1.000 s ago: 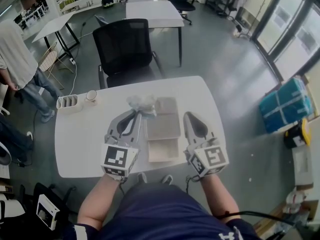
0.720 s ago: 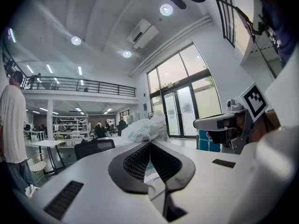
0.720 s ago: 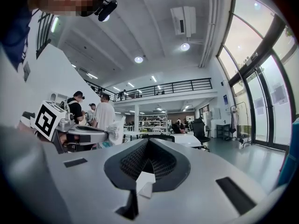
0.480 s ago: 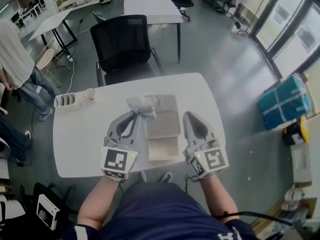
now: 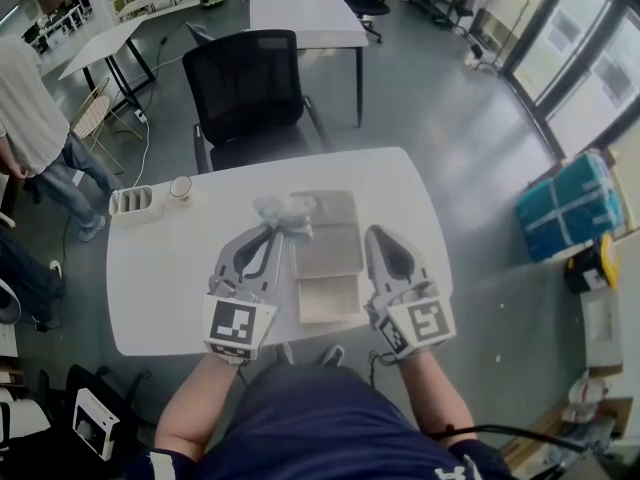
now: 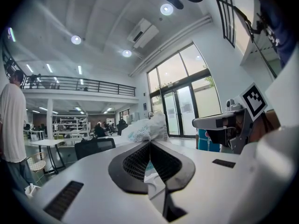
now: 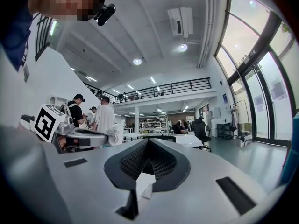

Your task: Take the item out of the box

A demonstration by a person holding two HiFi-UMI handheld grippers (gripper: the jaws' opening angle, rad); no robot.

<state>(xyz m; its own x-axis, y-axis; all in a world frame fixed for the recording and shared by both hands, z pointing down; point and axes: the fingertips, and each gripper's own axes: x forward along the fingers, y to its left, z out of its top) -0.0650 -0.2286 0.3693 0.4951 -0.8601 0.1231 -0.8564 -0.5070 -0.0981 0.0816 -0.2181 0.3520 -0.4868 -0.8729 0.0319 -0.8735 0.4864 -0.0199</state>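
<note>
A flat cardboard box [image 5: 328, 253] lies open in the middle of the white table [image 5: 160, 278]. My left gripper [image 5: 270, 228] is shut on a crumpled white plastic bag [image 5: 283, 212], held just left of the box's far end. In the left gripper view [image 6: 149, 144] the bag [image 6: 147, 127] bulges out beyond the closed jaws. My right gripper [image 5: 379, 238] rests to the right of the box, shut, and in the right gripper view [image 7: 147, 143] nothing sits between its jaws. That view also catches the left gripper [image 7: 86, 137] and the bag [image 7: 115, 133].
A white holder [image 5: 137, 205] and a small cup [image 5: 181, 188] stand at the table's far left. A black office chair [image 5: 250, 93] is behind the table. A person [image 5: 30, 118] stands on the floor at left. Another table [image 5: 300, 13] is farther back.
</note>
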